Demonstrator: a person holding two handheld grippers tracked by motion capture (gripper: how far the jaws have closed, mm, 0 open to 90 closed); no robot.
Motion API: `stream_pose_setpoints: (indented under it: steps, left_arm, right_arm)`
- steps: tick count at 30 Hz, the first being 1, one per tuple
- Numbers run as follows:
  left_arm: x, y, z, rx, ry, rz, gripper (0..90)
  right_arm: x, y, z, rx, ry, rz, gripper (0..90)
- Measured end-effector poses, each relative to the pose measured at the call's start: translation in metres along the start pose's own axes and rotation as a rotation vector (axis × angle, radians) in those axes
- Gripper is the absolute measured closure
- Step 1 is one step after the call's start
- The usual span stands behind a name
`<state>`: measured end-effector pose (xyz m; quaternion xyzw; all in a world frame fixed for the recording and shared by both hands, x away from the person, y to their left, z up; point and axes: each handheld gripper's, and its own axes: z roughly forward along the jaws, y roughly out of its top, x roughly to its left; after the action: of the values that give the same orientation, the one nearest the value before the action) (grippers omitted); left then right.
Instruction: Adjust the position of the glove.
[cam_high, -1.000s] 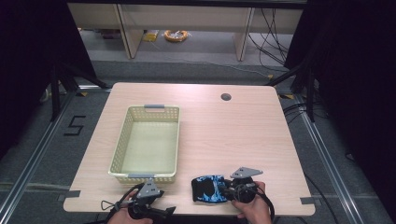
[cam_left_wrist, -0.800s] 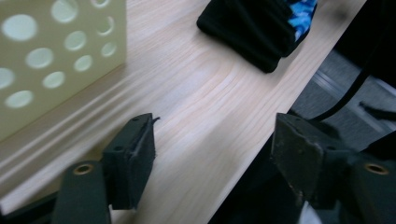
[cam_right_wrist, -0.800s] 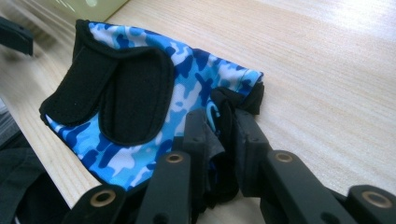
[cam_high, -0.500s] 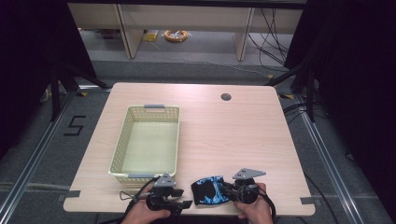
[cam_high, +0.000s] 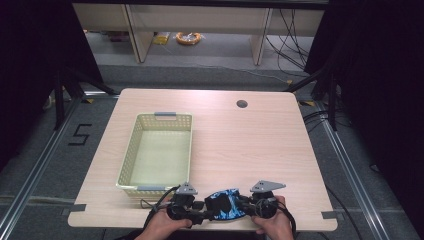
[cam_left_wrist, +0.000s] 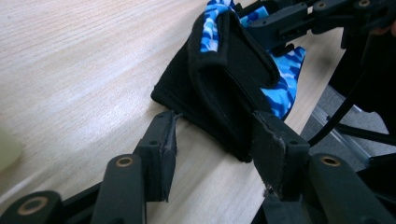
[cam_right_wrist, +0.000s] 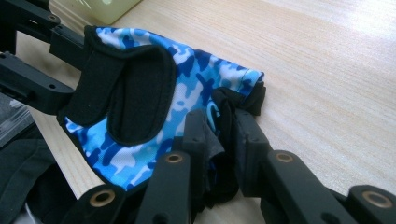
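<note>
The glove (cam_high: 224, 204) — blue camouflage with black trim and a black strap — lies at the near edge of the tabletop (cam_high: 240, 145), between your two hands and close to the lip. In the left gripper view its cuff end reaches almost to the edge, with floor and a rail visible just past it.

Your right tongs (cam_right_wrist: 219, 140) are closed on a bunched black-and-blue fold at one end of the glove; both jaws press the fabric, with no gap showing in the right gripper view. Your left tongs (cam_left_wrist: 215, 140) stand open, jaws spread to either side of the glove's black end; one jaw is just beside the cloth, the other overlaps it in the picture, and contact cannot be judged.

The high view shows what the gripper views do not: your left hand (cam_high: 162, 225) and right hand (cam_high: 272, 225) at the bottom, and the pale yellow basket (cam_high: 131, 160) just beyond the left tongs, its near rim close to them. Right of the basket the tabletop is open wood as far as the round cable hole (cam_high: 242, 104) near the far edge — plenty of room forward and to the right, almost none toward you.

The right gripper view alone shows the strap's curled flap and a corner of the basket.
</note>
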<state>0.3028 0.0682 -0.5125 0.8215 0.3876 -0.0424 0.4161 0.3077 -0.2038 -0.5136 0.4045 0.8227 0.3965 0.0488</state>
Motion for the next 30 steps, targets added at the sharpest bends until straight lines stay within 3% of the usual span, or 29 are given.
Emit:
stream_pose_setpoints:
  steps: [8,12,15,17,21,22,28,29,30]
  left_arm:
    - [0.002,0.006,0.01,-0.036,-0.016,-0.035,54.9]
    - [0.002,0.006,0.014,-0.059,0.003,-0.019,62.2]
    - [0.004,0.005,0.015,-0.068,-0.016,-0.046,72.7]
    - [0.003,0.004,0.017,-0.084,-0.008,-0.05,73.8]
    - [0.002,0.003,0.016,-0.094,0.003,-0.016,78.4]
    - [0.002,0.003,0.016,-0.095,0.003,-0.017,79.3]
    - [0.002,0.005,0.016,-0.101,-0.01,-0.022,82.5]
    - [0.003,0.005,0.015,-0.096,-0.011,-0.028,82.5]
    - [0.004,0.005,0.016,-0.093,-0.019,-0.03,82.6]
  right_arm:
    - [0.0,0.0,-0.001,0.002,-0.01,0.001,77.7]
    - [-0.001,0.0,-0.001,0.006,-0.011,0.001,77.7]
    - [-0.001,0.0,-0.001,0.006,-0.017,-0.003,77.8]
    - [-0.001,0.001,-0.001,0.008,-0.017,-0.004,77.8]
    - [-0.003,0.0,-0.001,0.003,-0.011,-0.008,78.1]
    - [-0.003,0.001,-0.002,0.013,0.002,0.011,78.2]
    - [-0.004,0.001,-0.002,0.009,0.001,0.017,78.7]
    - [-0.004,0.001,0.0,0.003,0.036,0.029,78.8]
    - [-0.005,0.001,-0.002,-0.002,0.007,0.025,78.9]
